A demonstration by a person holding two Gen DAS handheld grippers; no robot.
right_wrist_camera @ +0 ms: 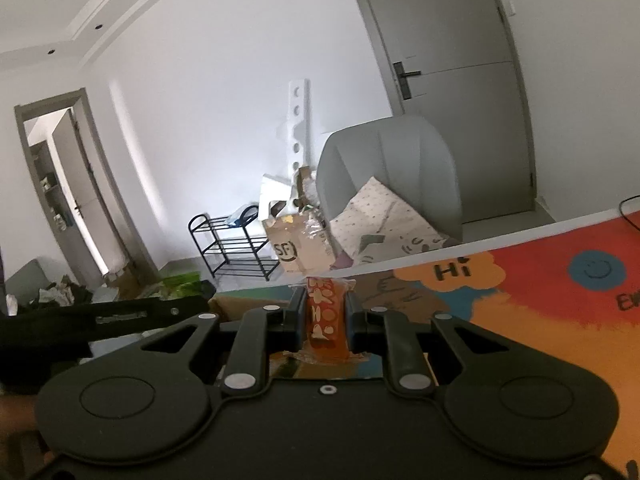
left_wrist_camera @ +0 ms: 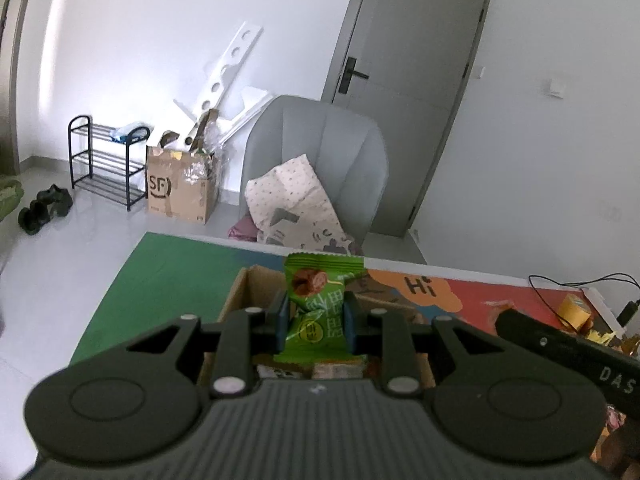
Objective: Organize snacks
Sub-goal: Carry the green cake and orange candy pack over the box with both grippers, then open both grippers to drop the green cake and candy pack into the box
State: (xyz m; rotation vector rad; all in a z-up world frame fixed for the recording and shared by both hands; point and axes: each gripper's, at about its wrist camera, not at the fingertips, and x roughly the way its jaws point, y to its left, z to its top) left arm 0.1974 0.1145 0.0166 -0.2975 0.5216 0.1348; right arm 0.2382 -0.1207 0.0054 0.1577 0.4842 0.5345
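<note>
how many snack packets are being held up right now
2. A green packet is pinched in the left claw above the box; an orange packet is in the right claw. More lie in the box, partly hidden.

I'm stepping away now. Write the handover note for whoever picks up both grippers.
Left gripper: shut on a green snack, held upright over the open box.
Right gripper: shut on an orange snack, above the mat, box edge just to its left.
Box: on the mat, already holding a few packets.
Done: both snacks picked up.
Left: place both, probably in the box; some items at the mat's right edge may still need sorting.
</note>
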